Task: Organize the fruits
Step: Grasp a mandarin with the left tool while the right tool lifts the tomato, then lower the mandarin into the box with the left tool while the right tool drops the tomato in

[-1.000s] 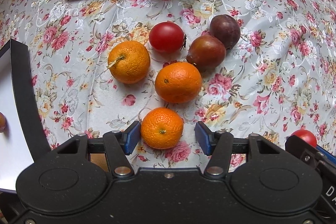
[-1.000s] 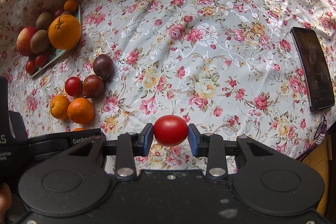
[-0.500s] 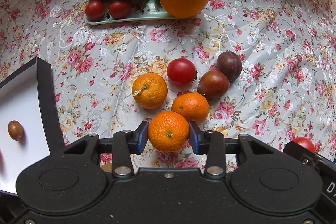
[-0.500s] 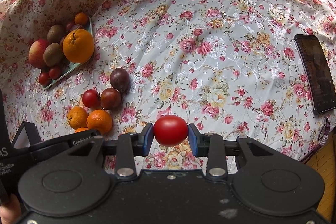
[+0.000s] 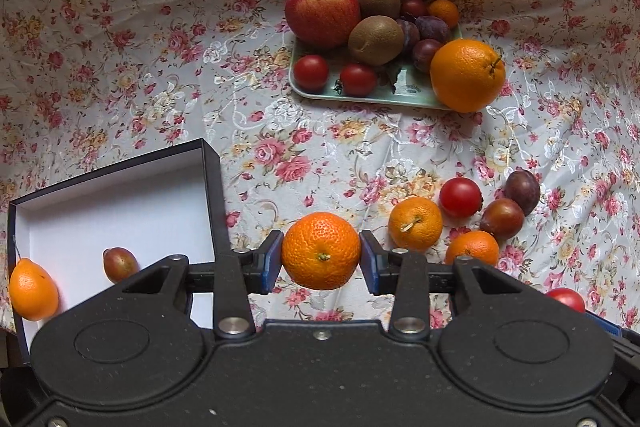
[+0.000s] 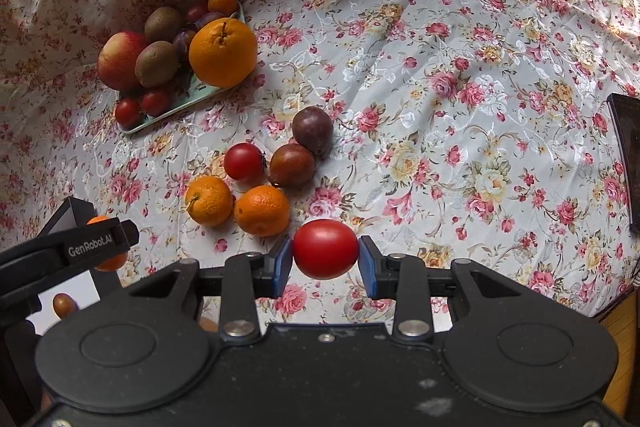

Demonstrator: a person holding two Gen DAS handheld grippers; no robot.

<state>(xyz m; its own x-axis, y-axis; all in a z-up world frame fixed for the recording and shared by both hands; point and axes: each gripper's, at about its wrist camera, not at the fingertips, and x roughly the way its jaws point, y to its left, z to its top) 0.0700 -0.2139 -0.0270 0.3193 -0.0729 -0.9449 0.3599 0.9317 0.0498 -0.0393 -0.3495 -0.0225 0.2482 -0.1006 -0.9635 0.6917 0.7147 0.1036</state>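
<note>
The left tool (image 5: 321,259) grips a mandarin (image 5: 321,251) above the cloth-covered counter (image 5: 120,27), beside a white-lined box (image 5: 120,203) holding two small fruits. The right tool (image 6: 325,258) pinches a red tomato (image 6: 325,249). Beyond lie loose fruits (image 6: 260,171), then a loaded green tray (image 5: 372,97).

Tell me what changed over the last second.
The left gripper closed on the nearest mandarin, lifted it off the tablecloth and carried it toward the box. The right gripper kept its tomato clamped. Loose fruit and the tray stayed put.
</note>
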